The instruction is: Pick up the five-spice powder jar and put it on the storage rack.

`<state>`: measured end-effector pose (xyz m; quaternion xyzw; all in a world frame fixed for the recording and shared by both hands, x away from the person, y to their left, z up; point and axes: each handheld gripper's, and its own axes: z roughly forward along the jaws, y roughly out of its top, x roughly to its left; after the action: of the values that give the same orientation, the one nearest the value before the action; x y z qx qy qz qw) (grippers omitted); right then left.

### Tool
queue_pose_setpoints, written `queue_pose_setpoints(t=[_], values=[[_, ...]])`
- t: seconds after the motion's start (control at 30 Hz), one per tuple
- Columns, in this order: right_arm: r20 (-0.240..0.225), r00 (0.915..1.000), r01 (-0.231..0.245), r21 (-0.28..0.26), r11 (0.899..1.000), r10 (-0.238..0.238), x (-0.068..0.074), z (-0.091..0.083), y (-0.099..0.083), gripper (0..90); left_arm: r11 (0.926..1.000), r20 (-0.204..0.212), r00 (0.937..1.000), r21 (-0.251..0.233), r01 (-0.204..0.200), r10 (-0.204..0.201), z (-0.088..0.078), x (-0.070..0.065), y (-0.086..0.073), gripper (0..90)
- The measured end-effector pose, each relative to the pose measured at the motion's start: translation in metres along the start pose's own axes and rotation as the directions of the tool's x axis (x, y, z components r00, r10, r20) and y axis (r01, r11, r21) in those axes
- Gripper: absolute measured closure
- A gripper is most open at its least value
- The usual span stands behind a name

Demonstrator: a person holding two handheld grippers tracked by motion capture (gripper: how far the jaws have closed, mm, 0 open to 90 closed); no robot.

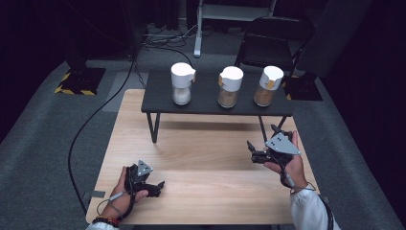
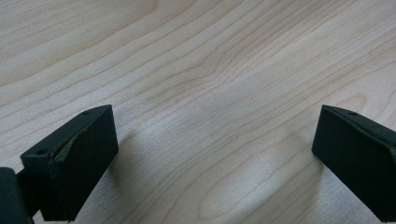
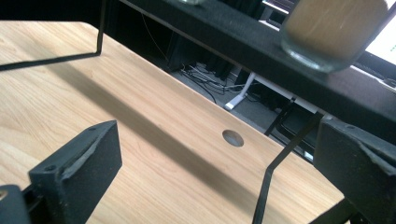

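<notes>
Three glass jars with white lids stand in a row on a low black shelf (image 1: pixel 206 108) at the back of the wooden table (image 1: pixel 201 158): a white-filled jar (image 1: pixel 182 84) at left, a brown-filled jar (image 1: pixel 230 87) in the middle, another brown-filled jar (image 1: pixel 268 86) at right. My left gripper (image 1: pixel 158 187) rests low near the front left of the table, open, nothing between its jaws, and bare wood (image 2: pixel 210 93) lies under it. My right gripper (image 1: pixel 251 148) hovers at the right, below the shelf's right leg, open and empty. One jar's base (image 3: pixel 331 32) shows above it.
The shelf stands on thin black wire legs (image 3: pixel 275 172). A round hole (image 3: pixel 232 137) sits in the tabletop near its far edge. Behind the table are a black folding chair (image 1: pixel 275 40), cables on the grey floor (image 1: pixel 43 143) and a white stand.
</notes>
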<state>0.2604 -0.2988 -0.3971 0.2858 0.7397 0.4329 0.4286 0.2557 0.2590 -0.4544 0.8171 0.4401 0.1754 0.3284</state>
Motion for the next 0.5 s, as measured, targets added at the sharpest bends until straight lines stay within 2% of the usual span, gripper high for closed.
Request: queue_pose_setpoints(t=[0.4,0.5], values=[[-0.029,0.9995,0.014,0.051,0.999,-0.013,0.007,-0.001,-0.018,0.7,1.0000,-0.001,1.0000,0.000,0.001,-0.001,0.000,0.000,0.000,0.1],[-0.036,0.9988,0.035,0.067,0.997,-0.033,0.010,-0.002,-0.022,0.7,1.0000,-0.001,1.0000,0.000,0.001,-0.001,0.000,0.000,0.000,0.1]])
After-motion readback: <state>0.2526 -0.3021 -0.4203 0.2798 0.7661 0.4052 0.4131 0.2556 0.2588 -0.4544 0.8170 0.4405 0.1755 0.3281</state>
